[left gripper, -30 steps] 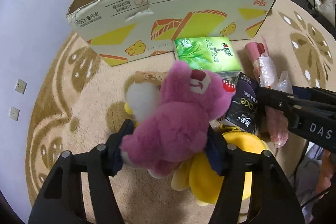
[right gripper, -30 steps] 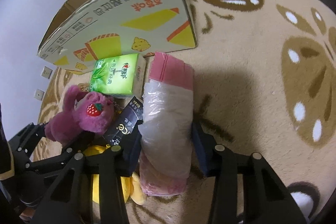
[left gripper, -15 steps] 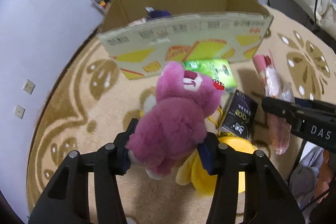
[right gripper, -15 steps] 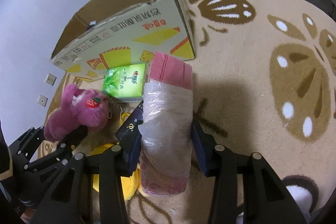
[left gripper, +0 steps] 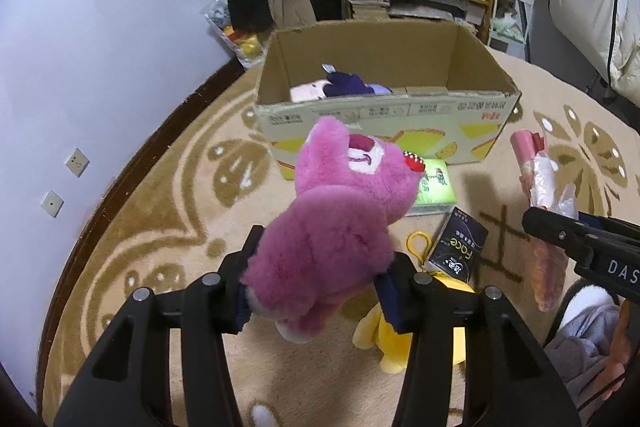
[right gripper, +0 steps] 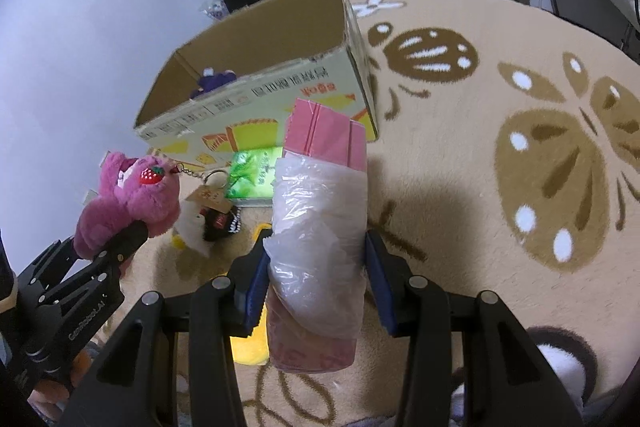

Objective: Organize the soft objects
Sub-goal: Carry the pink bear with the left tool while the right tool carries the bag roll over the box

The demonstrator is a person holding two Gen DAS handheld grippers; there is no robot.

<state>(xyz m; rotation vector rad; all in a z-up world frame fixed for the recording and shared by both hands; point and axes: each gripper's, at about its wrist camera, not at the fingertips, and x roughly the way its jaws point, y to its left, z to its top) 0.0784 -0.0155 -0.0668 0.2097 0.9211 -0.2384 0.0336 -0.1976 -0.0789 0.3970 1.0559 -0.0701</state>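
Risk entry: left tongs (left gripper: 316,291) clamped on pink plush bear (left gripper: 340,223), right tongs (right gripper: 316,279) on pink wrapped pack (right gripper: 320,227), both held short of cardboard box (left gripper: 384,107); dangling keychain tag (right gripper: 210,195) may snag rim.

Tissue pack (left gripper: 434,187) lies before the box (left gripper: 384,115).
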